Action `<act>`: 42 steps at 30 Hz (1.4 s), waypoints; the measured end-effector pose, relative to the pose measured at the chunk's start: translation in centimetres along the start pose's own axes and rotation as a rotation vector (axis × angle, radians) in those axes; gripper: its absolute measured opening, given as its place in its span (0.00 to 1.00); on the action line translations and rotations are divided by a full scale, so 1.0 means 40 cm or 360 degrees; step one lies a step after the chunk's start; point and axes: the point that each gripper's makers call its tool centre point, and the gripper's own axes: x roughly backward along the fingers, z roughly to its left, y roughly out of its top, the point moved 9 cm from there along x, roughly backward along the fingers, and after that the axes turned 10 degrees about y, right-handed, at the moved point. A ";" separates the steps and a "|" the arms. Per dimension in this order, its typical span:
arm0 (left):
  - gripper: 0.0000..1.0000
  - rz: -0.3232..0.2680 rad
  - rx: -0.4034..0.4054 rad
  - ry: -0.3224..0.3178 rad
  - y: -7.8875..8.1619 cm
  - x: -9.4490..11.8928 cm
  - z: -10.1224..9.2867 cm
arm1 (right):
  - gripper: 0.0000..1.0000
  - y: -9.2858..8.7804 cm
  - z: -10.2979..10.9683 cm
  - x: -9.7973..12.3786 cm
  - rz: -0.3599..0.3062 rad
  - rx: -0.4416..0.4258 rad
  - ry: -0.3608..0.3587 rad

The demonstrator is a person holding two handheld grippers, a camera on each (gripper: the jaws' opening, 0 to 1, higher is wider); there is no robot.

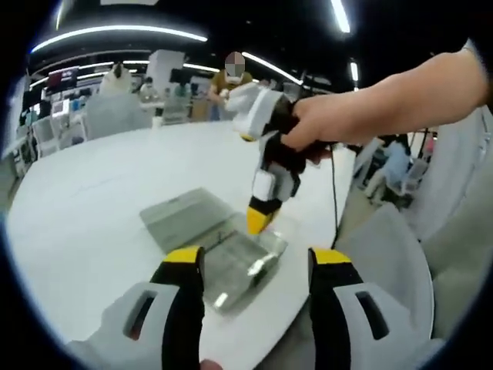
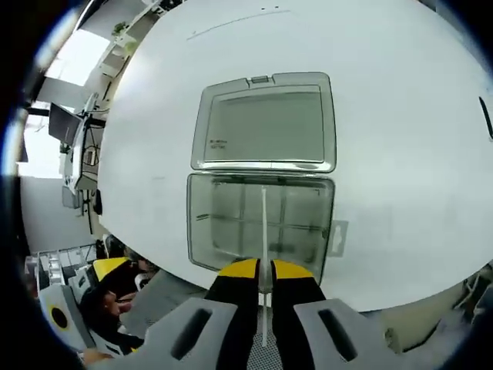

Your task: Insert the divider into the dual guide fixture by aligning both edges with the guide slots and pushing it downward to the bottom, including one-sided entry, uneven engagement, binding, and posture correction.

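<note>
A clear plastic compartment box [image 2: 262,223] lies open near the edge of a round white table [image 2: 400,154]. Its hinged lid [image 2: 263,123] is folded back flat on the tabletop on the side away from the table edge, and the tray half sits nearest that edge. In the right gripper view the right gripper [image 2: 263,271] hangs over the tray's near wall with its yellow-tipped jaws drawn close together on a thin, pale divider [image 2: 264,223]. The divider is seen edge-on as a narrow strip. Its long axis runs straight away from the jaws across the tray toward the hinge, roughly along the tray's middle line between the moulded cells. Whether both of its edges sit in the slots cannot be made out.

In the left gripper view the left gripper [image 1: 256,266] is held back over the table edge, jaws spread wide with nothing between them. The person's hand [image 1: 339,119] grips the right gripper above the box, its tips pointing down into the tray.
</note>
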 end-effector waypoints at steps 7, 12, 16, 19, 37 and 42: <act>0.52 0.0004 0.0017 0.0009 -0.007 0.006 0.004 | 0.00 0.011 -0.009 -0.018 0.0014 -0.0010 -0.0010; 0.52 0.0016 0.0031 0.0016 -0.019 0.011 0.008 | 0.00 0.020 -0.014 -0.030 0.0017 -0.0013 -0.0016; 0.52 0.0019 0.0035 0.0021 -0.021 0.013 0.011 | 0.00 0.022 -0.018 -0.037 0.0018 -0.0024 -0.0019; 0.52 0.0019 0.0044 0.0026 -0.023 0.013 0.017 | 0.00 0.024 -0.020 -0.039 0.0014 -0.0018 -0.0028; 0.52 0.0037 0.0058 0.0027 -0.027 0.005 0.031 | 0.00 0.045 -0.044 -0.064 0.0035 -0.0054 -0.0042; 0.52 0.0046 0.0056 0.0023 -0.026 0.000 0.033 | 0.00 0.045 -0.043 -0.071 0.0053 -0.0048 -0.0040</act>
